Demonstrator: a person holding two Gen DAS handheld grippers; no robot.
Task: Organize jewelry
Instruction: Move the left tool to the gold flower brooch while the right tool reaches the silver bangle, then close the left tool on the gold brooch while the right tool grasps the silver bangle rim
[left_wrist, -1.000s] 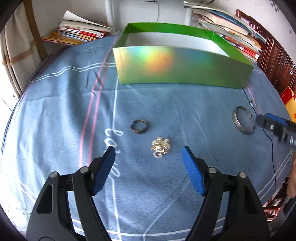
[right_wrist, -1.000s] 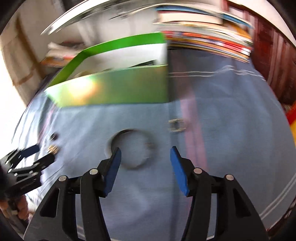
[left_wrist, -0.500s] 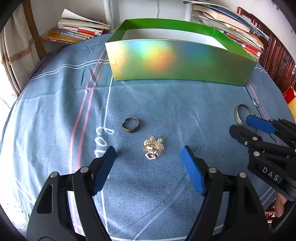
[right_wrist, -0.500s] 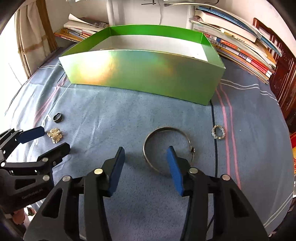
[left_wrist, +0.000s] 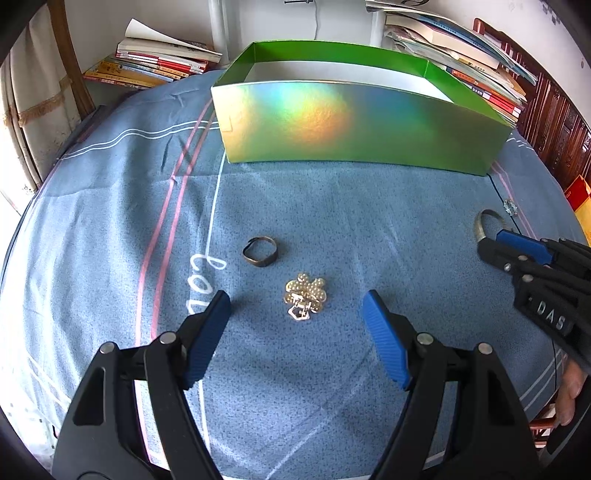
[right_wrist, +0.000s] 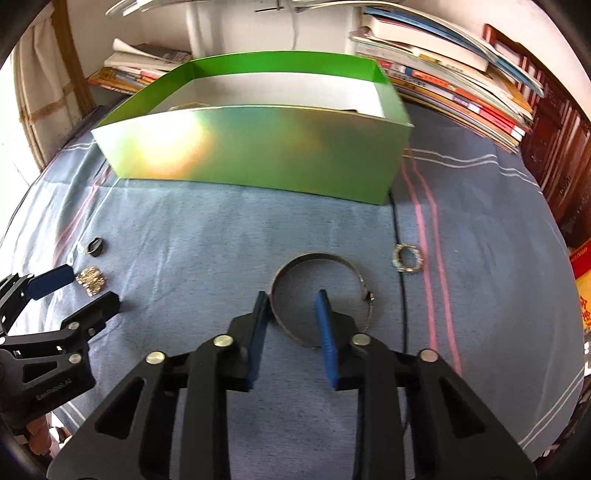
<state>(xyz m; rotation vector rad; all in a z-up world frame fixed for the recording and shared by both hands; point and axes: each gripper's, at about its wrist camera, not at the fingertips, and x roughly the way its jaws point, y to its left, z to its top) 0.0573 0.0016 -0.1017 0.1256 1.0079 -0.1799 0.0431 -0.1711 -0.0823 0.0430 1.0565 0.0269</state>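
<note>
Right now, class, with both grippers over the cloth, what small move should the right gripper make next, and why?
Probably close the right gripper on the bangle. Its fingers straddle the bangle's left rim, one outside and one inside the hoop, with a gap between them, so nothing is gripped yet. The bangle lies flat on the cloth, short of the green box.

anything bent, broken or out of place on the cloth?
The dark ring beside the gold brooch looks squashed: its band is kinked on one side, not round. The silver bangle and small sparkly ring look intact. Nothing spilled; the green box stands upright.
</note>
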